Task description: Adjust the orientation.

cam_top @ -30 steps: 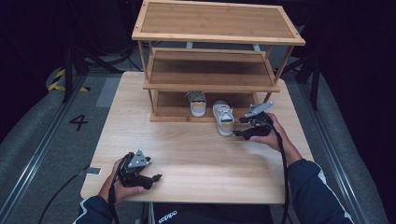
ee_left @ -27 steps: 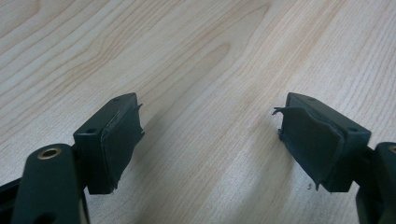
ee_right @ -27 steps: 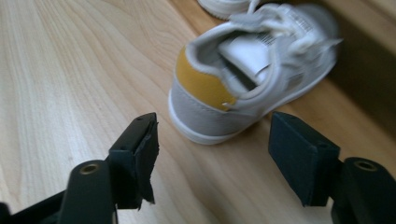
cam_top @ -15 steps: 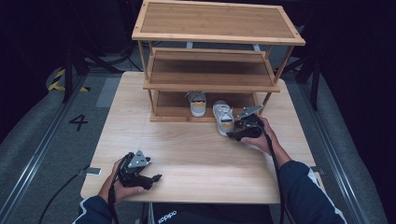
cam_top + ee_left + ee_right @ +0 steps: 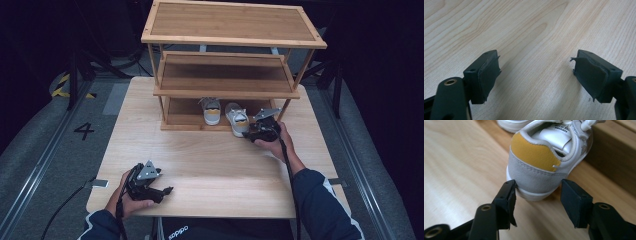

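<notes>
Two small white shoes with yellow heel tabs stand at the bottom of a wooden shoe rack. The right shoe pokes out onto the table, and the left shoe sits further in. My right gripper is low at the right shoe's heel. In the right gripper view that heel lies between the jaws of my right gripper, which have just been closing. One pad is at the sole's edge; the other stands a little off. My left gripper rests open near the front edge, nothing between its jaws.
The rack has three shelves; its upper two are bare. It stands at the back of the light wooden table. The second shoe's sole shows just beyond the first. Dark floor with rails surrounds the table.
My right gripper has moved left and down to the right shoe's heel, and its jaws stand narrower around it. My left gripper has stayed put.
</notes>
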Demonstrator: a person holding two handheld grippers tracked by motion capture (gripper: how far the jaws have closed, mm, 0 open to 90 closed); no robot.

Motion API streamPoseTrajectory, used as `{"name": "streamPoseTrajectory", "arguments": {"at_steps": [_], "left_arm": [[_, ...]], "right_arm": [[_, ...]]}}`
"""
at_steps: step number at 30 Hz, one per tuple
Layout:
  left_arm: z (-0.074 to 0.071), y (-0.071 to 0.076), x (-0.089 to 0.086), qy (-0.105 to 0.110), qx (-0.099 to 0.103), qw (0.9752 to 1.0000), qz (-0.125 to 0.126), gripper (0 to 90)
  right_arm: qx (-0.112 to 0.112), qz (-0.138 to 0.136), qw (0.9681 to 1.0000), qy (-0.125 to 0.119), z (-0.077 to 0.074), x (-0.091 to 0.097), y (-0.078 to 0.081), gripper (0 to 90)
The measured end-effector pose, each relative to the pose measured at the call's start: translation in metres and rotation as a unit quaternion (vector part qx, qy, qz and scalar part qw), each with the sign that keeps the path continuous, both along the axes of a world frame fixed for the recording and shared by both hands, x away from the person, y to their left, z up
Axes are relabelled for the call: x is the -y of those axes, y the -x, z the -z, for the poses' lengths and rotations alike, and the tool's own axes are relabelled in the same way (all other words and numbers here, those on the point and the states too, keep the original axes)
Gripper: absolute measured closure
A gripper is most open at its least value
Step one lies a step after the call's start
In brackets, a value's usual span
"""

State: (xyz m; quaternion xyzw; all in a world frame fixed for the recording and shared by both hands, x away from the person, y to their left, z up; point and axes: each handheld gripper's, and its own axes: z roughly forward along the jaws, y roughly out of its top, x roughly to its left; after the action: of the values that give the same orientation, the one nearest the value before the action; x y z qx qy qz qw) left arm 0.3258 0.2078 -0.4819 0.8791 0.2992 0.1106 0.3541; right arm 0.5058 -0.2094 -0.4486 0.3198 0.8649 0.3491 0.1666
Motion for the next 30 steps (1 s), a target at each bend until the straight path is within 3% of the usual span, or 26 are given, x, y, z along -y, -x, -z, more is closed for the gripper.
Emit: {"name": "streamPoseTrajectory", "arguments": {"at_steps": [2, 5, 11, 18, 30], "left_arm": [[0.0, 0.0, 0.0, 0.0, 0.0, 1.0, 0.001, 20.6], [0.0, 0.0, 0.0, 0.0, 0.0, 1.0, 0.001, 20.6], [0.0, 0.001, -0.001, -0.001, -0.001, 1.0, 0.003, 20.6], [0.0, 0.001, -0.001, 0.0, -0.002, 1.0, 0.002, 20.6], [0.0, 0.002, -0.001, 0.0, -0.001, 1.0, 0.001, 20.6]], "right_arm": [[0.001, 0.003, 1.0, -0.004, 0.001, -0.003, -0.006, 46.8], [-0.017, 0.004, 0.9997, -0.016, 0.002, -0.006, -0.018, 40.7], [-0.017, 0.005, 0.9997, -0.016, 0.005, -0.014, -0.024, 33.5], [-0.015, 0.035, 0.9989, -0.027, 0.01, -0.025, -0.028, 23.4], [-0.009, 0.037, 0.9986, -0.037, 0.014, -0.034, -0.042, 25.7]]}}
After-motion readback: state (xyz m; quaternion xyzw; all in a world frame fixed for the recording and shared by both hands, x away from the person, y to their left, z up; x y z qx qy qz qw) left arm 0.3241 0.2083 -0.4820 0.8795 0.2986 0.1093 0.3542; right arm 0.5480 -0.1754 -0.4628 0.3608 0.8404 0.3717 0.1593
